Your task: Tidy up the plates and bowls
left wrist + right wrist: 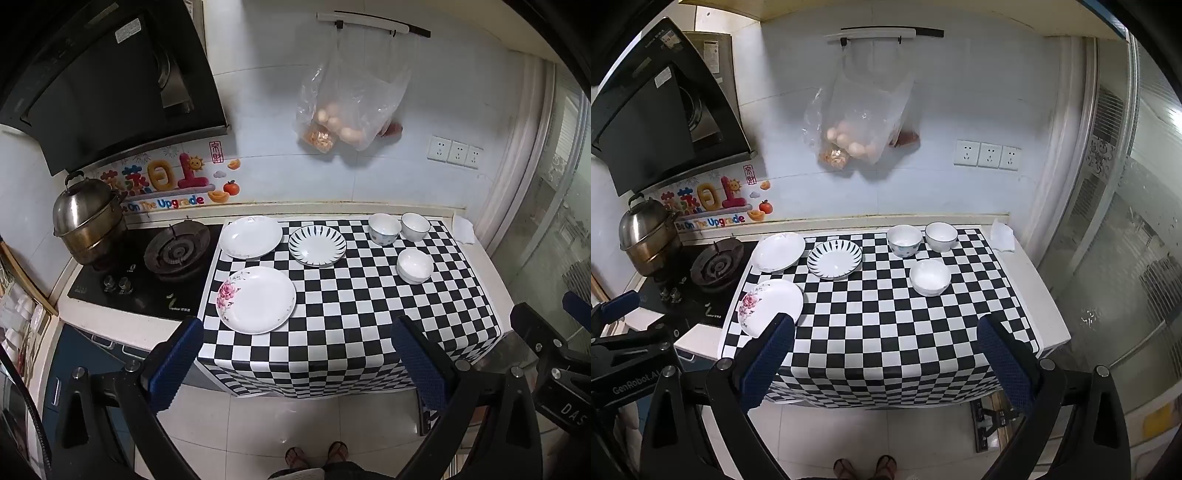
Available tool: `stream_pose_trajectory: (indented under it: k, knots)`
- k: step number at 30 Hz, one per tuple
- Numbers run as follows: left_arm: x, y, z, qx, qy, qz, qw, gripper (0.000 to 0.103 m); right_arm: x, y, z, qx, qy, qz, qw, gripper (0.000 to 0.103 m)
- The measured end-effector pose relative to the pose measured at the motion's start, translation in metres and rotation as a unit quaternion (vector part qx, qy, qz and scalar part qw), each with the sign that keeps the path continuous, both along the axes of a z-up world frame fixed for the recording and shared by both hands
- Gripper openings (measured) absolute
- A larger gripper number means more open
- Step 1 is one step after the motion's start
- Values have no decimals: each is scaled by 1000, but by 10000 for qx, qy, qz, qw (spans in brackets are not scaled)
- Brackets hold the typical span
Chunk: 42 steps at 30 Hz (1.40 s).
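Both grippers hang in the air before the counter, well apart from the dishes. The left gripper [295, 354] has its jaws wide open and holds nothing; the right gripper [886, 354] is the same.

On the checkered cloth [351, 325] I count three plates and three bowls. The flower plate [256, 300] lies at 9 o'clock, the plain plate [250, 236] at 11, the striped plate [317, 245] at 12. Two bowls [384, 228] [415, 226] stand together at 1, the third bowl [414, 265] at 2.

Left of the cloth is a stove [147, 273] with a steel pot [86, 221]. A bag [351, 107] hangs on the wall. Nothing blocks the dishes.
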<state>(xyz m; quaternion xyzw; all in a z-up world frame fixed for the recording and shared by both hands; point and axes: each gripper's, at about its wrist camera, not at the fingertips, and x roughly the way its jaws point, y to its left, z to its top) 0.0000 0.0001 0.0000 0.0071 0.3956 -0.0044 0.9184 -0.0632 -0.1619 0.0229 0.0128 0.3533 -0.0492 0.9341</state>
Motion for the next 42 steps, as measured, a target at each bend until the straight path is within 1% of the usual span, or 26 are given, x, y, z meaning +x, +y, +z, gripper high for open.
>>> stream_pose_trajectory:
  k: [9,10,14,19,22,26,30,42]
  knots:
    - [0,0,0,15,-24,-2,10000,103,-2,-2,-1,5,-18,12,10000,101]
    - [0,0,0,14,-24,1,10000,103,3,-3,-7,-6,49,-5,10000,101]
    - [0,0,0,14,-33,-4,10000,103,-3,-3,-2,-16,49,10,10000,101]
    - [1,0,0,11,-48,-5,10000,103,-3,-6,-7,-33,46,-12,10000,101]
    - [1,0,0,19,-51,-11,10000,103,-5,-6,0,-24,63,-9,10000,101]
    - [1,1,0,14,-73,0,10000,103,-6,-8,0,-19,87,2,10000,101]
    - [1,-5,7,14,-110,6,9999,103,-7,-9,0,-16,87,-1,10000,101]
    - [-2,-6,8,25,-144,11,9999,103,-9,-15,2,-20,67,-30,10000,101]
